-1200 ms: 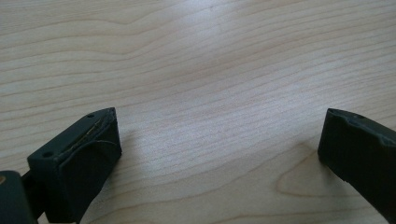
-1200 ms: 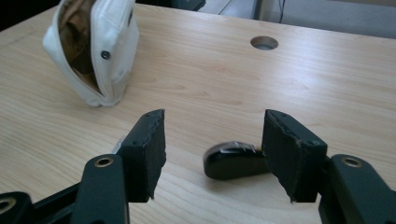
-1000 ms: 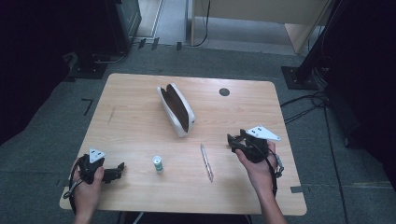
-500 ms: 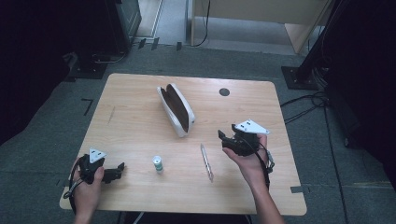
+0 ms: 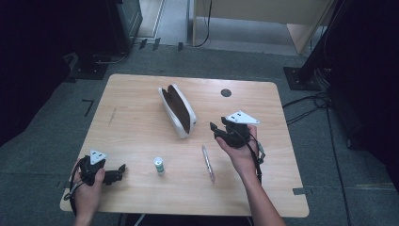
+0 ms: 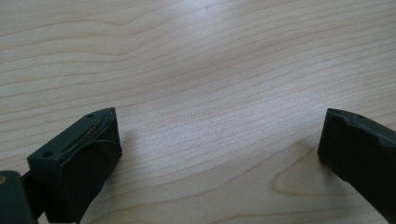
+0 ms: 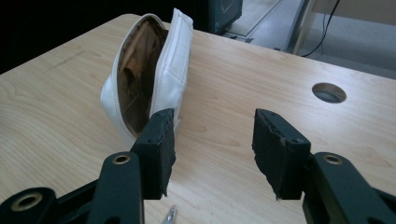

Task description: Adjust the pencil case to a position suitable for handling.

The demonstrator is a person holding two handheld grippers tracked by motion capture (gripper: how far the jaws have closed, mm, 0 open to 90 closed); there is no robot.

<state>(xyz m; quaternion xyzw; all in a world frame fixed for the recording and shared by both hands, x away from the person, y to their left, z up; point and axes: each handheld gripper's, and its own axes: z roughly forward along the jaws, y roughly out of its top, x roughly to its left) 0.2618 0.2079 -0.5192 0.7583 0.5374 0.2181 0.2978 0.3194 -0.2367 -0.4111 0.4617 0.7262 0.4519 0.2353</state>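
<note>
A white pouch [image 5: 177,109] with a brown lining lies open on the wooden table [image 5: 141,94]; in the right gripper view the pouch [image 7: 149,79] sits just beyond my left jaw. My right gripper [image 5: 217,130] [image 7: 212,140] is open and empty, hovering right of the pouch's near end. A clear pen [image 5: 207,163] lies in front of it, its tip [image 7: 170,215] showing between the jaws. A small white bottle with a green band [image 5: 160,165] stands left of the pen. My left gripper [image 5: 121,169] [image 6: 219,144] rests open near the front left corner, over bare wood.
A round cable hole [image 5: 226,92] [image 7: 329,92] is set in the table's far right part. Dark equipment stands and cables sit on the floor beyond the table. Bare wood stretches along the table's left side.
My right gripper has moved left and slightly away from the person, closing in on the pouch's near end. The left gripper has stayed put.
</note>
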